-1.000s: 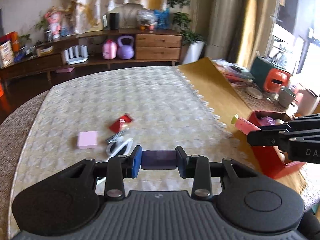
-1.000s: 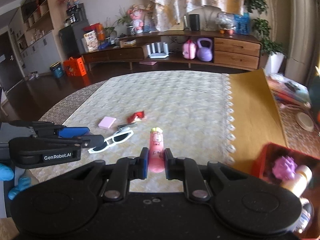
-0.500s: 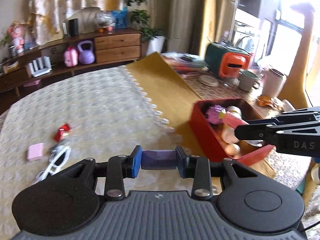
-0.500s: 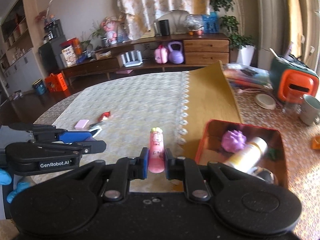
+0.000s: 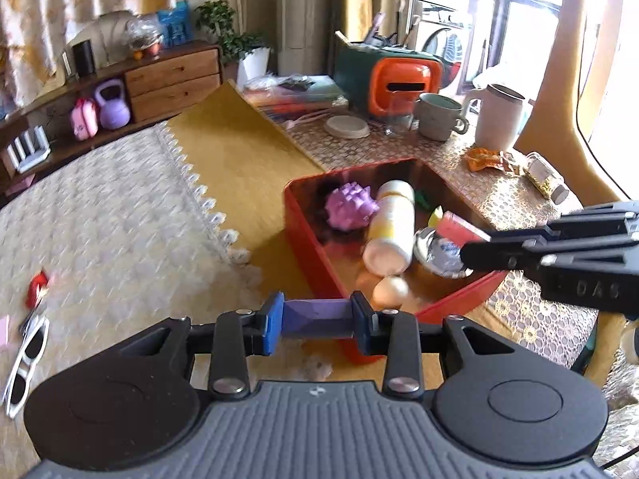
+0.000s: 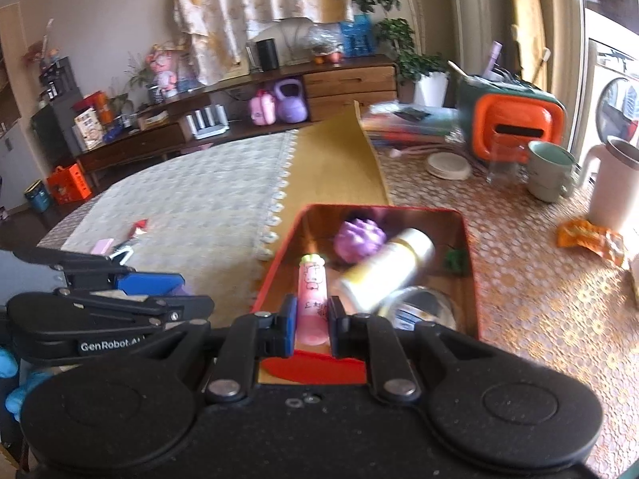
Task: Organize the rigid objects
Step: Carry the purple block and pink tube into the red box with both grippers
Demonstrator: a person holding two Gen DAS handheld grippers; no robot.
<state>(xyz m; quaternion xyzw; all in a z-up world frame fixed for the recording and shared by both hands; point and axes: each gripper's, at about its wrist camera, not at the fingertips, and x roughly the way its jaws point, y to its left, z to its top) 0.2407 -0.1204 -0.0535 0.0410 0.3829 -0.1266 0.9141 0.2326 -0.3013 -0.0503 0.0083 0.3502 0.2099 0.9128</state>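
Two handheld claws carry small objects toward a red tin on a cloth-covered table, and the sorting looks partly done. Far to the left of the left claw (image 5: 317, 321), white-framed sunglasses (image 5: 24, 359), a red packet (image 5: 36, 284) and the edge of a pink block (image 6: 103, 246) lie loose on the pale cloth, seemingly not yet collected. The left claw's jaws are partly closed, gripping a purple block (image 5: 317, 317) by its two ends; it sits over the near left corner of the red tin (image 5: 303, 251), not yet inside. Ahead and to its right, the tin already holds a purple spiky ball (image 5: 349, 209), a cream bottle (image 5: 389, 231) lying on its side, an egg (image 5: 389, 290), a shiny round item and a small green piece. The right claw (image 6: 312, 325) is closed almost fully on a pink tube (image 6: 313, 303) with a cartoon face, held above the tin's near edge and pointing inward. Handwriting on the tube is too small to read. The left claw's side reads "GenRobot.AI" in the right view; the right claw's side shows "DAS" in the left view. Both held items appear ready to drop in.
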